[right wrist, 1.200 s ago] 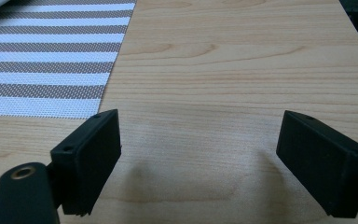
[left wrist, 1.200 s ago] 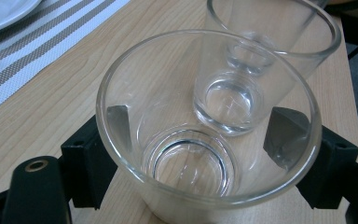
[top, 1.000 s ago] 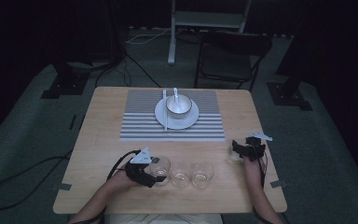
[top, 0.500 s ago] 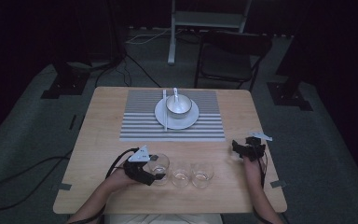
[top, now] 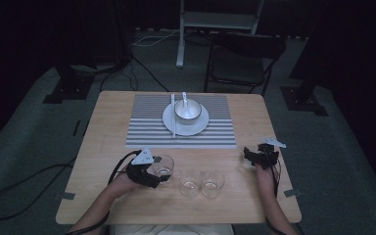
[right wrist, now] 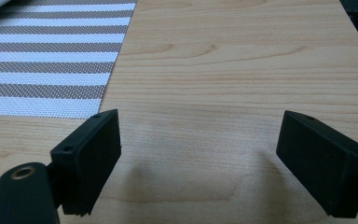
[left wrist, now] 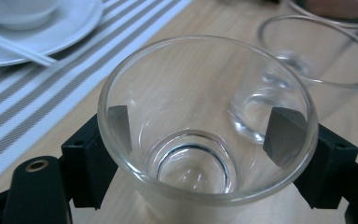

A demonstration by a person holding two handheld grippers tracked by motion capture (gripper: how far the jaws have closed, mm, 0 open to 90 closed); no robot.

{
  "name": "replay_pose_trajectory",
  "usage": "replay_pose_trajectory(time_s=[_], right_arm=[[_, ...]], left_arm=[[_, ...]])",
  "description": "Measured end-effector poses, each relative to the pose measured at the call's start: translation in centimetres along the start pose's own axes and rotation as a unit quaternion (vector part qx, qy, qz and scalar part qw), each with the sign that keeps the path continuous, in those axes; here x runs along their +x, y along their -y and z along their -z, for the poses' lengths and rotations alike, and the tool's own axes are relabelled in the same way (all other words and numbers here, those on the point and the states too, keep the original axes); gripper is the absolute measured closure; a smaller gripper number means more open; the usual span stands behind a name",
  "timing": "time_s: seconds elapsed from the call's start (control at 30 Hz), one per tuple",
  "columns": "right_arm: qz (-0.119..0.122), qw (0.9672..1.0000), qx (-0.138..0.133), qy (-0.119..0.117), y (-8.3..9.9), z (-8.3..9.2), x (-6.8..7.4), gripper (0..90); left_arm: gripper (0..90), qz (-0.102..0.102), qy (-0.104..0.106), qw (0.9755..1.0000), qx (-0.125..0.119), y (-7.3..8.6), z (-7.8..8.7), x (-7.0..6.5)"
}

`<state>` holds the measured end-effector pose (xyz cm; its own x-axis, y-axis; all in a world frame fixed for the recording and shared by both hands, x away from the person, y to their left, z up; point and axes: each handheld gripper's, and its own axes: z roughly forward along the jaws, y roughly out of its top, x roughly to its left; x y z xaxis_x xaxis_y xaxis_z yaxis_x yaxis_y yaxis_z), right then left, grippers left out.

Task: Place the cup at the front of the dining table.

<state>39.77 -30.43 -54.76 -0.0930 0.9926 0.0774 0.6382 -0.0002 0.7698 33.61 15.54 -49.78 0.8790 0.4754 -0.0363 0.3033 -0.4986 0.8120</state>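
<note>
At the near left of the bench [top: 107, 122], the left hand-held gripper [top: 152, 172] is clamped around a clear glass [left wrist: 205, 126], one black jaw pressed to each side, the person's left forearm angling in from the bottom edge. Two more glasses [top: 200, 183] stand just beside it. Over on the right, the right hand-held gripper [right wrist: 200, 163] hovers low over bare wood, jaws spread wide, gripping nothing, forearm reaching straight forward.

the left gripper [top: 162, 172] has its jaws closed against something clear between them. the right gripper [top: 251, 155] rests low, jaws spread wide apart, holding nothing.
</note>
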Motion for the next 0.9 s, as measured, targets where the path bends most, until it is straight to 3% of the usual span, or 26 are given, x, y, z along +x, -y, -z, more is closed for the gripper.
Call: replay_pose_trajectory(time_s=[0.1, 0.27, 0.5, 0.63, 0.77, 0.87, 0.9], right_arm=[[0.000, 1.0000, 0.000, 0.000, 0.0, 0.0, 0.0, 13.1], [-0.001, 1.0000, -0.001, -0.001, 0.0, 0.0, 0.0, 13.1], [0.000, 1.0000, -0.001, -0.001, 0.0, 0.0, 0.0, 13.1], [0.001, 1.0000, -0.001, -0.001, 0.0, 0.0, 0.0, 13.1], [0.001, 1.0000, -0.001, 0.000, 0.0, 0.0, 0.0, 13.1], [0.002, 1.0000, 0.000, 0.000, 0.0, 0.0, 0.0, 13.1], [0.001, 1.0000, 0.000, 0.000, 0.0, 0.0, 0.0, 13.2]], left_arm=[[20.2, 0.005, -0.005, 0.9999, -0.009, 0.0, 0.3, 0.6], [20.2, 0.017, -0.035, 0.9992, -0.010, -0.3, 0.4, 1.6], [20.2, 0.045, -0.081, 0.9955, -0.018, -0.7, 0.7, 3.8], [20.2, 0.060, -0.113, 0.9915, -0.025, -0.9, 0.9, 4.9], [20.2, 0.074, -0.154, 0.9849, -0.028, -1.2, 0.9, 6.0], [20.2, 0.083, -0.176, 0.9805, -0.029, -1.6, 0.7, 6.8], [20.2, 0.086, -0.177, 0.9801, -0.027, -1.7, 0.7, 7.1]])
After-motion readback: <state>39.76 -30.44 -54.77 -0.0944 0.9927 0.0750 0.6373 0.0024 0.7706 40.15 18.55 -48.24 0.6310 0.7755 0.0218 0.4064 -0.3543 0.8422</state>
